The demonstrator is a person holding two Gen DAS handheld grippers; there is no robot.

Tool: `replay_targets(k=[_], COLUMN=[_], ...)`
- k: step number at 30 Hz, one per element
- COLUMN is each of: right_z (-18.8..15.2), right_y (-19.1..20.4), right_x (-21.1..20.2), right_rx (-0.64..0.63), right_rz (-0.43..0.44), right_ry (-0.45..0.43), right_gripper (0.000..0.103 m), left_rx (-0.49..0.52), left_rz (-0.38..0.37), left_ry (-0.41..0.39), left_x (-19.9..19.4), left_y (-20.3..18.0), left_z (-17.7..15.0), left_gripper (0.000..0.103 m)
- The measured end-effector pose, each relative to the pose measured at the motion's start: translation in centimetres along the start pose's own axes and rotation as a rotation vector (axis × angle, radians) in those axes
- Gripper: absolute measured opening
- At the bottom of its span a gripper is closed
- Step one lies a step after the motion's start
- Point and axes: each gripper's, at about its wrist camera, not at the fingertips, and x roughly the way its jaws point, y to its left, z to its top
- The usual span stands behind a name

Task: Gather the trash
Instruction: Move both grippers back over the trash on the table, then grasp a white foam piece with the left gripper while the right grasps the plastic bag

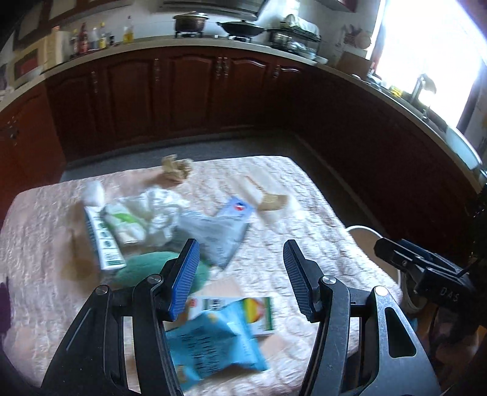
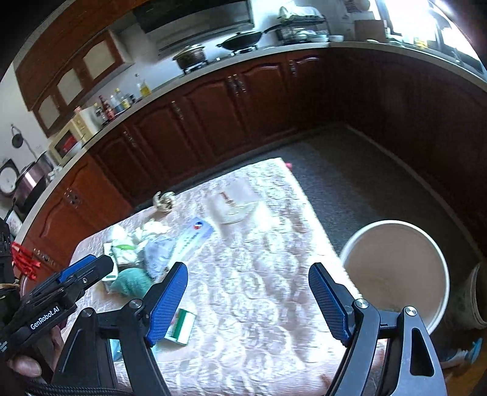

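Left wrist view: left gripper point(image 1: 242, 274) hovers empty, jaws apart, above blue snack wrapper point(image 1: 213, 344) at six o'clock. Right gripper point(image 2: 248, 301) gapes empty; bucket point(image 2: 438, 259) at three o'clock. Next, probably, descend and pinch the wrapper.

The left wrist camera sits just behind the left gripper point(image 1: 240, 274) and looks forward and down over a table with a pale pink quilted cloth point(image 1: 304, 219), from near its front edge. It faces the dark red wooden kitchen cabinets point(image 1: 182, 91). The right wrist camera sits behind the right gripper point(image 2: 248, 300), is tilted to one side, and looks down at the right part of the same table point(image 2: 258, 274) and a round white bucket point(image 2: 438, 259) on the floor. Both views share the cloth, the cabinets and the black wok point(image 1: 242, 29) on the counter.
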Motion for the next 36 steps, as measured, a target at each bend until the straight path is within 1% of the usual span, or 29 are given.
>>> replay_targets(k=[5,10,14,17,20,24,28,31,33,36], right_z=[-0.3,-0.6,-0.9,-0.8,-0.4,0.4,1.4,2.3,3.0,4.0], right_y=[2.6,4.7,6.0,6.8,7.7,9.7,11.5,13.9,15.8,17.6], right_x=[1.3,2.9,4.3,5.2,6.5,8.8,11.4,13.8,15.8,18.7], right_rx=[-0.039,-0.072,-0.096,-0.108,-0.123,-0.166,-0.186,-0.239,-0.280,-0.287], right_rz=[0.035,0.063,0.081,0.099,0.113,0.126,0.174,0.172,0.178,0.184], right_ry=[0.023,0.054,0.083,0.102,0.127,0.154,0.196,0.220,0.245,0.272], right_gripper=[0.082,0.082,0.082,0.082,0.082,0.083,0.083,0.083,0.082,0.082], left_rx=[-0.048,-0.137,-0.222,-0.276,-0.313,-0.315,-0.306,-0.302,-0.302,-0.310], left_rz=[0.050,0.101,0.125,0.143,0.155,0.188,0.212,0.222,0.228,0.227], left_ry=[0.003,0.024,0.037,0.047,0.048,0.054,0.057,0.079,0.080,0.087], left_x=[-0.6,-0.7,-0.6,-0.4,-0.2,0.6,1.7,3.1,4.0,5.1], left_y=[4.2,9.5,13.1,15.7,17.4,19.1,20.6,21.6,22.3,23.3], left_z=[-0.7,-1.9,-2.8,-2.8,-2.6,-1.9,-0.9,0.3,1.2,2.4], left_gripper=[0.056,0.056,0.056,0.056,0.056,0.056,0.056,0.056,0.056,0.056])
